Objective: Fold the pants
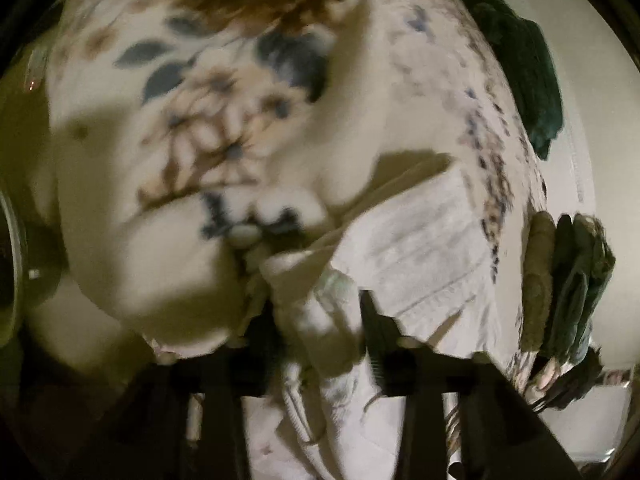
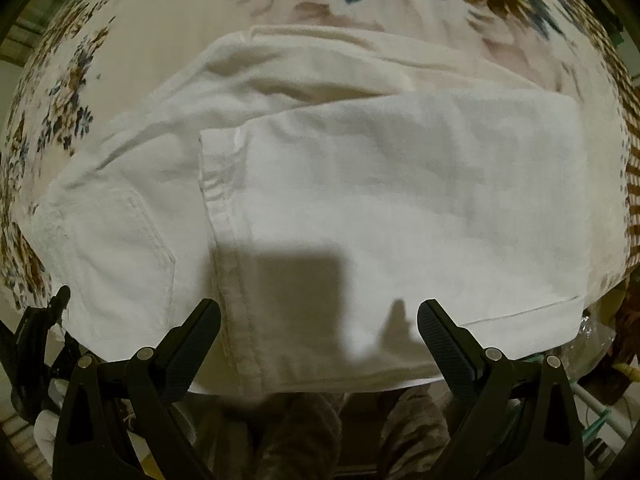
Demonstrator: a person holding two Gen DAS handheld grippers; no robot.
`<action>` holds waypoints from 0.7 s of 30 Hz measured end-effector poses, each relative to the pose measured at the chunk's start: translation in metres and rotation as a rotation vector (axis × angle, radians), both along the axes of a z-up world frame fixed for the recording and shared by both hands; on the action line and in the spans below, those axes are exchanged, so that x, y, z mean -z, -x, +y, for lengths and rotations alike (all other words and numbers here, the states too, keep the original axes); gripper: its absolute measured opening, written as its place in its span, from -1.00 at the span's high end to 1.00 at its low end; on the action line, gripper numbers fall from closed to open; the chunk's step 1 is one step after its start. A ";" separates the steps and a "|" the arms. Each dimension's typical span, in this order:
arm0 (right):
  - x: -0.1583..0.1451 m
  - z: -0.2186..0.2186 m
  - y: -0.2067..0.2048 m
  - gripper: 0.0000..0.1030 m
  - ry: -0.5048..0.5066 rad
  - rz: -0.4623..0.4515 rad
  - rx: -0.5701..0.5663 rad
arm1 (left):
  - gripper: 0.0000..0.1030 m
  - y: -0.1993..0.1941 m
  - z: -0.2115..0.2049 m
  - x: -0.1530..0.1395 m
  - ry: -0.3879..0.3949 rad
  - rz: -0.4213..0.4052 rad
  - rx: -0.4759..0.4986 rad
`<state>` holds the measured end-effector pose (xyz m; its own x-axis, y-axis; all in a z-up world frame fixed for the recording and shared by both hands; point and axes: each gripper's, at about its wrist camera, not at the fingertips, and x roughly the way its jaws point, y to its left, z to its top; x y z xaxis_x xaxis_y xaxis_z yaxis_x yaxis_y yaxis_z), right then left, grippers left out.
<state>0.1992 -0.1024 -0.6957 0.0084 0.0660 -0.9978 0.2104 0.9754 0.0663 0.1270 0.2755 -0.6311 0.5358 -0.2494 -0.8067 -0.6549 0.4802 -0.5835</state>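
White pants (image 2: 360,200) lie partly folded on a floral bedspread (image 2: 160,52), one leg end laid across toward the back pocket (image 2: 128,248). My right gripper (image 2: 318,328) is open and empty, its fingers (image 2: 444,340) hovering just above the near edge of the pants. In the blurred left wrist view my left gripper (image 1: 320,312) is shut on a bunched edge of the white pants (image 1: 420,248), lifted off the floral bedspread (image 1: 160,120). The left gripper also shows at the lower left of the right wrist view (image 2: 40,332).
A dark green garment (image 1: 524,72) lies at the far right of the bed. A stack of folded green and olive clothes (image 1: 568,288) sits at the right. The bed edge runs below the pants, with patterned cloth (image 2: 312,432) beneath.
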 end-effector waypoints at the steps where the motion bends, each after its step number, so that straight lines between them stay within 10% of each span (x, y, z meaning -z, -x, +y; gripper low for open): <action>1: 0.002 -0.001 0.001 -0.95 -0.003 0.001 0.004 | 0.61 -0.003 -0.004 -0.008 -0.036 -0.007 0.016; 12: 0.003 -0.036 0.013 -0.95 -0.018 -0.051 0.072 | 0.68 -0.011 -0.116 -0.165 -0.250 -0.287 0.323; 21: -0.017 -0.143 0.055 -0.95 0.019 -0.082 0.173 | 0.68 -0.033 -0.293 -0.198 -0.275 -0.349 0.652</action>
<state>0.1441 -0.2455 -0.6783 0.0994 0.0377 -0.9943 0.3699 0.9263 0.0721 0.1600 -0.0170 -0.4333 0.5834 -0.4161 -0.6975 0.0077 0.8616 -0.5075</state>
